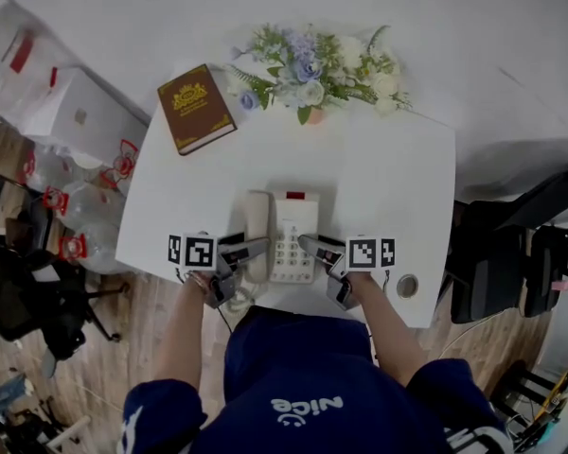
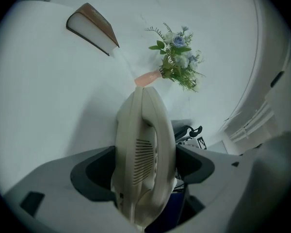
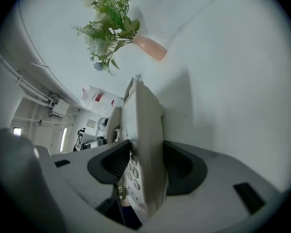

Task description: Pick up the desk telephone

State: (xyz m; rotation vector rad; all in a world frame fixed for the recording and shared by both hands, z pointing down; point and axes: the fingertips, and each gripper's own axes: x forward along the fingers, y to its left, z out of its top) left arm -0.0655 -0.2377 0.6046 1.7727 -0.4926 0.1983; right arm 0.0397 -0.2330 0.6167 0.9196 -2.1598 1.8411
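The person wears a dark blue short-sleeved shirt [image 1: 293, 386] with white "nice" lettering on it and white marks on the sleeves [image 1: 147, 424]. The grey plastic left gripper [image 1: 261, 247] and right gripper [image 1: 307, 244] have black inner pads [image 3: 109, 164]. Each carries a white cube [image 1: 191, 251] with black square markers.

A cream telephone [image 1: 284, 237] sits on the white worktop [image 1: 388, 178] (brown book [image 1: 196, 108] and flowers [image 1: 317, 71] farther back), left gripper [image 1: 251, 251] by its handset, right gripper [image 1: 312, 246] by its buttons.
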